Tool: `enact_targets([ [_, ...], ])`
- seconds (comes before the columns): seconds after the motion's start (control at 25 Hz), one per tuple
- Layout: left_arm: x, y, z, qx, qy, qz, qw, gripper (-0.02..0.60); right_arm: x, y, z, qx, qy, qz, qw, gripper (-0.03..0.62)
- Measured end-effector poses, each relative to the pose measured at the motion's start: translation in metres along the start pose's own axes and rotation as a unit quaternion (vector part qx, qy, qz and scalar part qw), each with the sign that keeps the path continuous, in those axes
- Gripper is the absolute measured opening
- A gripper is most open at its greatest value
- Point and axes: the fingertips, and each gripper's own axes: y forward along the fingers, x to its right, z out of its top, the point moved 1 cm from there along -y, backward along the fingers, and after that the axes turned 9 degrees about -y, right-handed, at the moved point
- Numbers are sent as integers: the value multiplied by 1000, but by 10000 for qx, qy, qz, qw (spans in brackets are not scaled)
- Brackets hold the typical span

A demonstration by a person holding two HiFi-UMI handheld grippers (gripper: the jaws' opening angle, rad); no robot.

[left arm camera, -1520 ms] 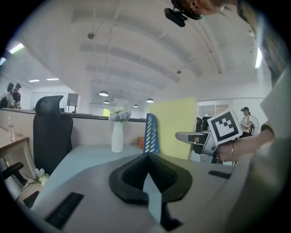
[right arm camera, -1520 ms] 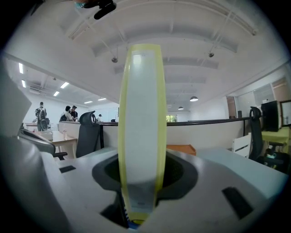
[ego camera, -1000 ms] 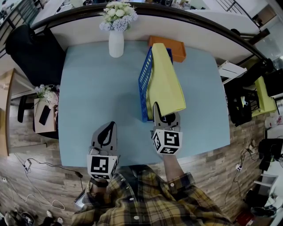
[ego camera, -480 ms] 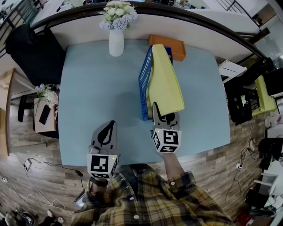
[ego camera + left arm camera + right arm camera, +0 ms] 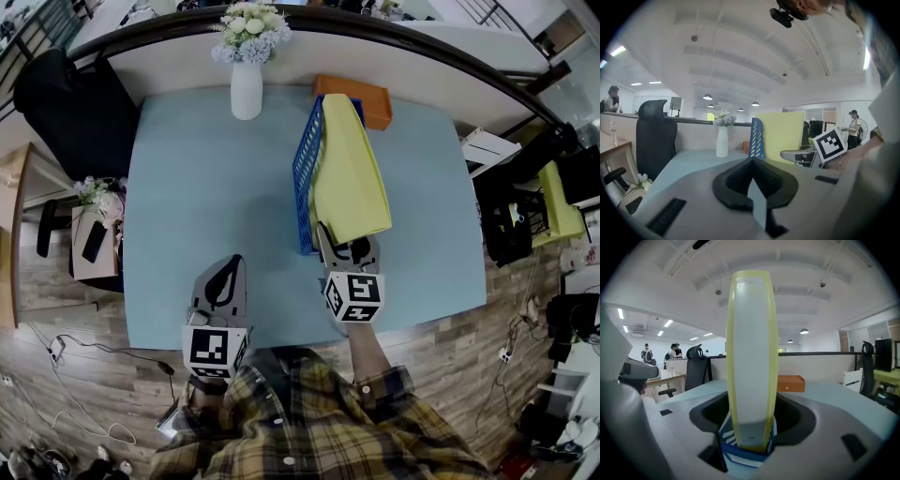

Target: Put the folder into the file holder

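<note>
At the near edge of the desk (image 5: pixel 187 206), on the left, my left gripper (image 5: pixel 232 267) rests with its jaws clenched on nothing, and I judge it best kept still there, out of the way. At the far edge a white vase (image 5: pixel 247 91) holds a bunch of pale flowers (image 5: pixel 250 31), well apart from the work. Right of the middle, running from mid-desk toward the far edge, stands the blue file holder (image 5: pixel 305 169), and the yellow folder (image 5: pixel 349 173) is in it, upright on its edge and leaning over to the right. From the head view I cannot tell whether its lower edge sits fully down in the slot. My right gripper (image 5: pixel 339 246) is at the near end of the folder; its jaws are opening, the folder's edge stands between them and the pads look clear of it on both sides, so I count it released. To finish well I would draw that gripper straight back toward the near edge along the folder's line, without twisting, so the lean does not grow or tip the holder. Just behind the holder, at the far edge, sits an orange box (image 5: pixel 370 101); what is in it I cannot see.
</note>
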Motion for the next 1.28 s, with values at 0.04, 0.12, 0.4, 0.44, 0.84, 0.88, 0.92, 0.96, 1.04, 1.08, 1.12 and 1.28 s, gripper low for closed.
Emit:
enact_targets([
  [0.04, 0, -1, 0, 7, 6, 3, 10000, -6, -1, -1, -1, -13, 45, 22, 10000, 275],
  [0.12, -1, -3, 0, 21, 18, 15, 10000, -6, -2, -2, -1, -27, 89, 59, 9999, 279],
  [0.4, 4, -9, 2, 75, 48, 23, 10000, -6, -2, -11, 3, -50, 170, 164, 9997, 279],
  [0.44, 4, -10, 3, 100, 55, 25, 9999, -6, -2, -13, 3, -73, 190, 170, 9996, 279],
  [0.84, 23, -29, 12, 260, 199, -16, 9995, -6, 2, -51, 22, 130, 303, 313, 9990, 279],
  [0.88, 26, -32, 13, 290, 223, -29, 9993, -6, 3, -57, 25, 173, 316, 332, 9988, 279],
  [0.92, 29, -34, 14, 316, 244, -45, 9992, -6, 4, -62, 28, 213, 317, 350, 9987, 279],
  [0.96, 33, -36, 16, 341, 262, -60, 9991, -6, 4, -68, 30, 248, 308, 367, 9985, 279],
  [1.04, 40, -41, 17, 390, 294, -86, 9988, -6, 6, -80, 35, 310, 267, 388, 9984, 279],
  [1.08, 45, -44, 18, 415, 310, -105, 9986, -6, 6, -86, 37, 336, 243, 398, 9983, 278],
  [1.12, 49, -46, 19, 438, 330, -128, 9984, -6, 7, -92, 39, 358, 225, 418, 9982, 278],
  [1.28, 64, -54, 22, 525, 422, -223, 9975, -6, 5, -115, 45, 417, 204, 576, 9973, 276],
])
